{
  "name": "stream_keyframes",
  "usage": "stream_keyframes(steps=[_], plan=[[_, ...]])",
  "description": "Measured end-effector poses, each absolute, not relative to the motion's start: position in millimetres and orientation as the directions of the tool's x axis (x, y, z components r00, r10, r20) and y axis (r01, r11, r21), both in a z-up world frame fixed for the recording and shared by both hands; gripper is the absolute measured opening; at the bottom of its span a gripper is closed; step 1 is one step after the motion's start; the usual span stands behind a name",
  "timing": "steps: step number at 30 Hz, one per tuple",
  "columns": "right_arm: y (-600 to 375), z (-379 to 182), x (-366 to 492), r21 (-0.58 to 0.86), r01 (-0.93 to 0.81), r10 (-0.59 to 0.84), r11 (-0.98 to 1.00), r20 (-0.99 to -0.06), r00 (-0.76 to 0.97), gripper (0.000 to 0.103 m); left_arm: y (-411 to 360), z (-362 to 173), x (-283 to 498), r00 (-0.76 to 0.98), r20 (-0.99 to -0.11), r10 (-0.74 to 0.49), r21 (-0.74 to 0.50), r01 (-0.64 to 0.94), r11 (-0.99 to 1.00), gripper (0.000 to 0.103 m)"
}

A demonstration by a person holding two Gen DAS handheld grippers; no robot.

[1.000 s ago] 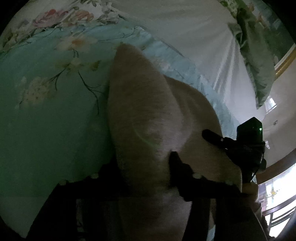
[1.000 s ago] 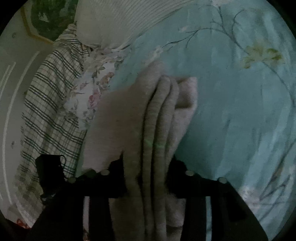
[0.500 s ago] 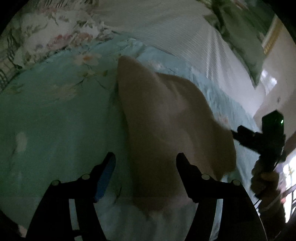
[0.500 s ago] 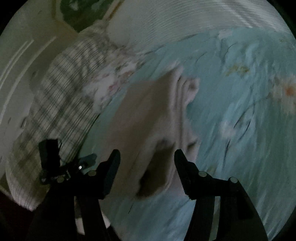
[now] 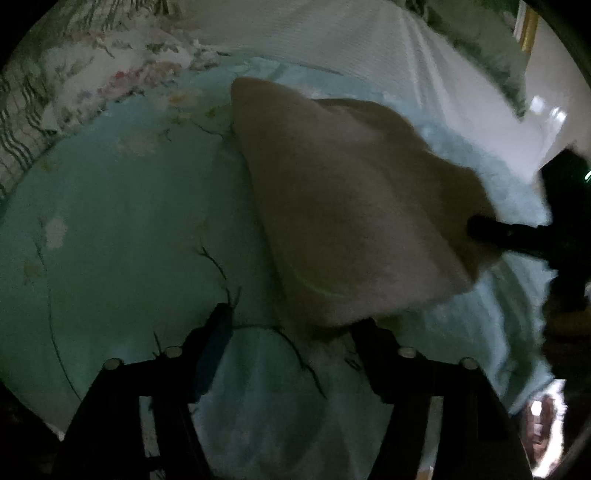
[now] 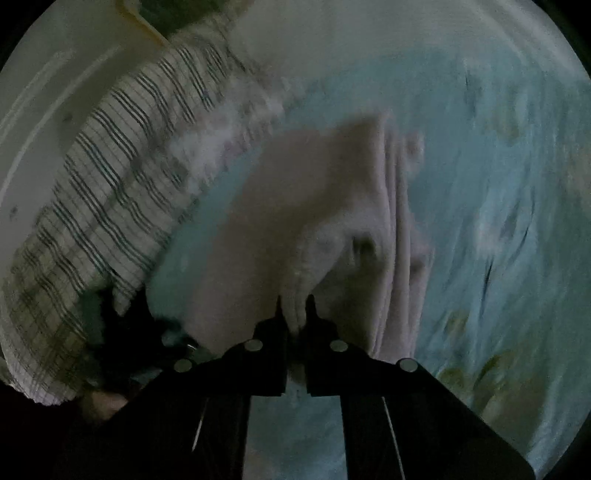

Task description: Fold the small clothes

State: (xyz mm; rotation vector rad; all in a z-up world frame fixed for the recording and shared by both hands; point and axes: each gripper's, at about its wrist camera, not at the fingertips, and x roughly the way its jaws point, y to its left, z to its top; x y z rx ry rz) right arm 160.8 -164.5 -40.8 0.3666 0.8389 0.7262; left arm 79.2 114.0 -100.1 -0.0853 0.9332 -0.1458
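A beige garment lies folded on the light blue floral bedspread. In the left wrist view my left gripper hovers just short of the garment's near edge. Its jaws are closing, only bedspread lies between them, and the pads press on nothing. At the garment's right edge the dark tip of my right gripper pinches the cloth. In the right wrist view my right gripper is shut on a raised fold of the garment, with several layered edges running along its right side.
A white striped sheet and a green pillow lie beyond the garment. A floral pillow sits at the far left. A checked blanket borders the bedspread next to a pale wall.
Both grippers let go of the garment and drew back from it. The right gripper then shut on a fold at the garment's edge and raised it; the left gripper's jaws have narrowed.
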Motion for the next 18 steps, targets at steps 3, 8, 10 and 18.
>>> stream_keyframes(steps=[3, 8, 10, 18], plan=[[-182, -9, 156, 0.503, -0.455, 0.677, 0.735, -0.511, 0.529, 0.007, 107, -97, 78, 0.594, -0.79, -0.15, -0.13, 0.076, 0.989, 0.015], [-182, -59, 170, 0.361, -0.384, 0.517, 0.85, -0.712, 0.475, 0.007, 83, -97, 68, 0.61, -0.784, -0.117, -0.069, 0.102, 0.992, 0.01], [-181, -88, 170, 0.368, -0.348, 0.496, 0.862, -0.752, 0.434, 0.009, 82, -105, 71, 0.588, -0.801, -0.108, -0.066, 0.091, 0.994, 0.009], [-217, -67, 151, 0.5, -0.243, 0.551, 0.831, -0.682, 0.48, 0.049, 108, -98, 61, 0.532, -0.819, -0.214, -0.161, 0.146, 0.976, 0.017]])
